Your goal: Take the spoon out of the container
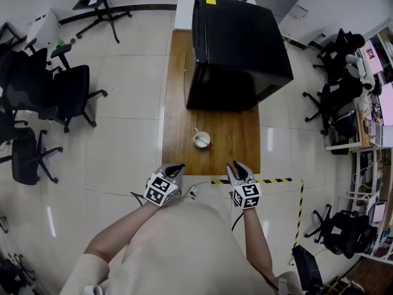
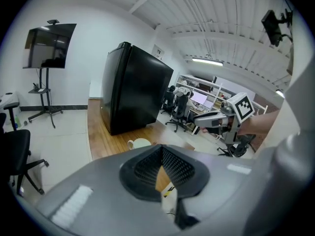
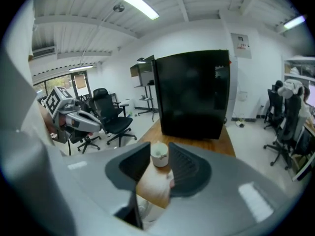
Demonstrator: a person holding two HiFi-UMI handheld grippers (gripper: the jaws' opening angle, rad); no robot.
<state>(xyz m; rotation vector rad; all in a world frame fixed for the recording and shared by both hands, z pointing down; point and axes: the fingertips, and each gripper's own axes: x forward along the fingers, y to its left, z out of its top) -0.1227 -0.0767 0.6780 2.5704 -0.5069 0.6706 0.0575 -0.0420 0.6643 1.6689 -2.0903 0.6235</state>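
Just at the near edge of the wooden table [image 1: 228,147], the left gripper [image 1: 175,166] hovers with jaw tips together and the right gripper [image 1: 237,166] with jaws apart, both empty. The white cup [image 1: 201,139] stands ahead, before a black cabinet [image 1: 236,48]; its spoon is too small to make out.

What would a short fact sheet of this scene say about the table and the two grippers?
Table: wooden
At far end: black cabinet
Nearer: white cup, standing apart from the cabinet
Spoon: too small to make out in the cup
Left gripper: tips together, holding nothing, at the table's near edge
Right gripper: jaws apart, empty, pointing toward the cup
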